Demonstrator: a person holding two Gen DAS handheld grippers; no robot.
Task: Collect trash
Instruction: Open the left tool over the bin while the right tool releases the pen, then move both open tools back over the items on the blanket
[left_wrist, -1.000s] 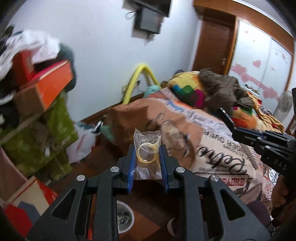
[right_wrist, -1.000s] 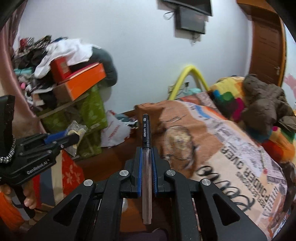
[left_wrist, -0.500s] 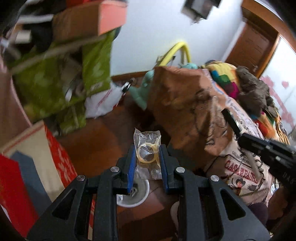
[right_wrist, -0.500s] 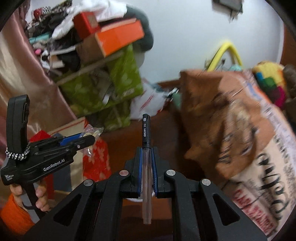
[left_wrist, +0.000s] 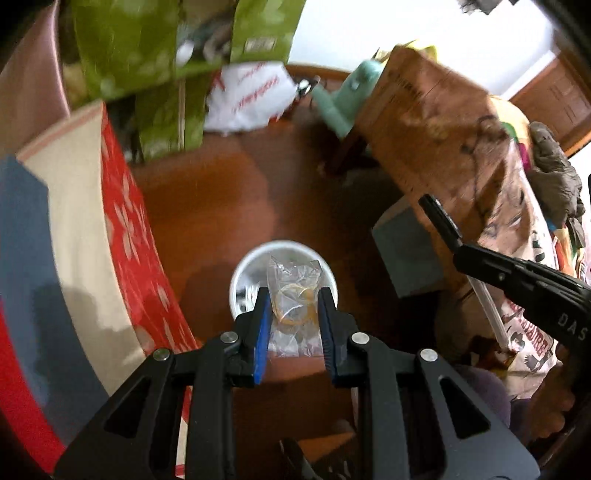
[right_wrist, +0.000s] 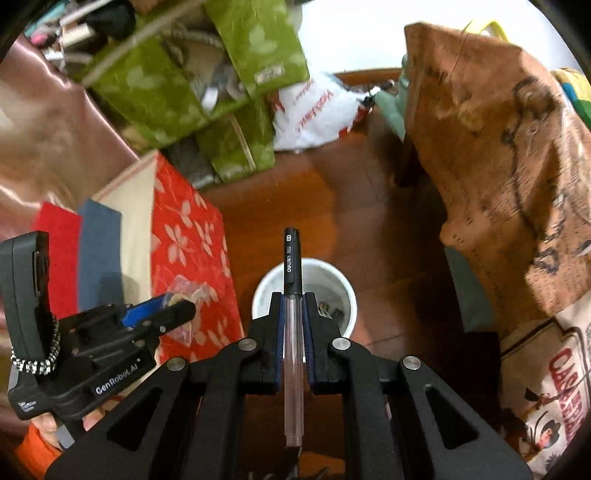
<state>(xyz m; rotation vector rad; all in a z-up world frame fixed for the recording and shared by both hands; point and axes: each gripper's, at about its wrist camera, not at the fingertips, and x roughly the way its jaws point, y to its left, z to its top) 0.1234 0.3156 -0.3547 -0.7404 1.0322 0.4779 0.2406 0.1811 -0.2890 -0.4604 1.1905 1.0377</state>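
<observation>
Left gripper (left_wrist: 291, 295): pointed steeply down at the floor, its blue pads closed on a clear plastic bag (left_wrist: 293, 291) with a yellow ring inside; the bag is seen directly over the mouth of the white bin (left_wrist: 240, 273).
Right gripper (right_wrist: 292, 299): nearly shut, a pen (right_wrist: 293, 332) clamped upright between its pads, the black cap jutting past the fingertips and the clear barrel running back toward the camera.
White bin (right_wrist: 347, 291): stood on the wooden floor (right_wrist: 332, 214), open-topped, with dark scraps visible at the bottom; the pen's cap is lined up over its far rim in the right wrist view.
Both grippers: seen side by side, each caught in the other's view; the left one is held in a hand (right_wrist: 48, 424) with an orange sleeve.
Surroundings: a red flower-patterned box (left_wrist: 125, 236) just to the left of the bin, green bags (right_wrist: 221, 85) and a white plastic bag (right_wrist: 314, 110) against the wall, a brown printed bedspread (right_wrist: 498, 147) hanging down on the right.
Picture quality: the edges are blurred.
</observation>
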